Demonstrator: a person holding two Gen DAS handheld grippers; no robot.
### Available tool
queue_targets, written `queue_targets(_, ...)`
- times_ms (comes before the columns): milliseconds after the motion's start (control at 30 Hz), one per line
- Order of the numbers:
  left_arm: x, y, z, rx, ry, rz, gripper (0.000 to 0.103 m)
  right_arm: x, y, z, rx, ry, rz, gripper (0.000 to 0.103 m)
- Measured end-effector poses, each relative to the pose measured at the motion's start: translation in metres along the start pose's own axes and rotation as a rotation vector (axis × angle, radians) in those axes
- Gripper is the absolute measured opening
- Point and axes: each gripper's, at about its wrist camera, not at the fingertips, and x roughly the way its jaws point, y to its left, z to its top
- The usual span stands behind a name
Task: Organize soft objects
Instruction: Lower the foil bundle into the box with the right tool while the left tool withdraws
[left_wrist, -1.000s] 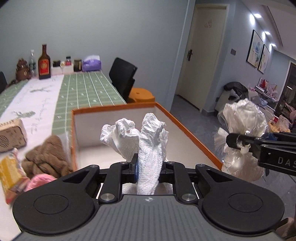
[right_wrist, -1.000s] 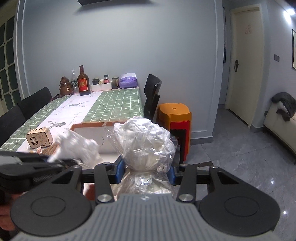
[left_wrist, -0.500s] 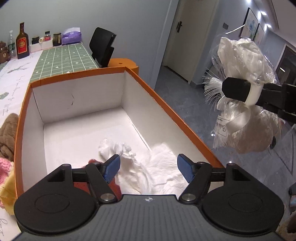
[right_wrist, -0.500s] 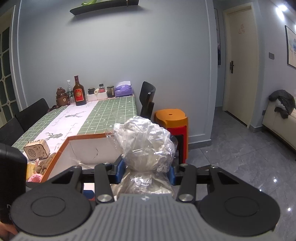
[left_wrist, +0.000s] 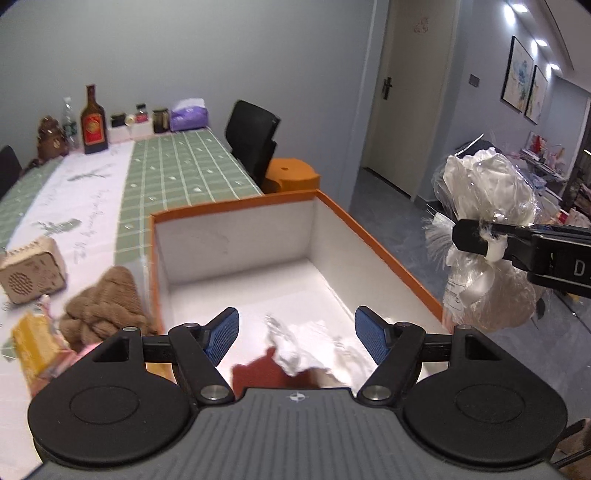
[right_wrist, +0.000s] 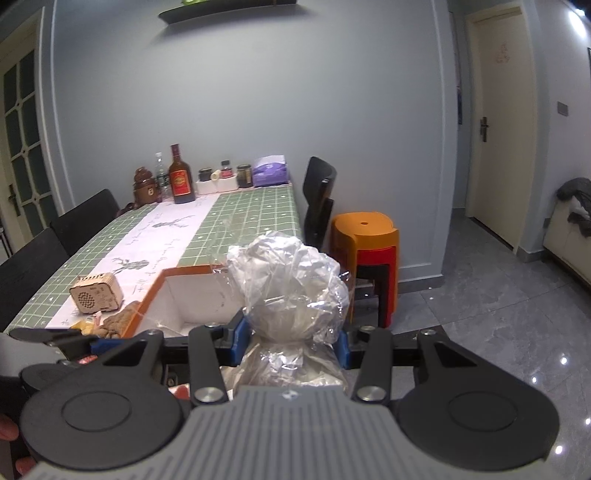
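1 box (left_wrist: 369, 236): orange rim, 1 white tissue (left_wrist: 306, 347) inside
Left gripper (left_wrist: 297, 334): spread, empty
Right gripper (right_wrist: 291, 338): pinching 1 plastic-wrapped bundle (right_wrist: 291, 280)
Writing: "D" on right gripper, rest cut off

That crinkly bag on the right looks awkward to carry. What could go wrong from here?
The right tool pinches the plastic-wrapped bundle off to one side of the orange box, over open floor; slippery film could slide out and drop there. Inside the box, the white tissue already fills the near end, so the bundle may land on it and crush it.
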Motion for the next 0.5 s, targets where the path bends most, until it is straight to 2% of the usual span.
queue_targets(200, -0.011, 0.016, 0.0, -0.004, -0.038, 0.067, 0.084, 0.009, 0.025, 0.002, -0.065, 0.05, 0.04, 0.045)
queue_targets(300, -0.014, 0.028, -0.001, -0.025, -0.037, 0.071, 0.084, 0.024, 0.036, -0.002, -0.101, 0.128, 0.06, 0.045)
queue_targets(500, -0.021, 0.049, -0.005, -0.055, -0.044, 0.103, 0.084, 0.061, 0.045, -0.013, -0.17, 0.295, 0.041, 0.045)
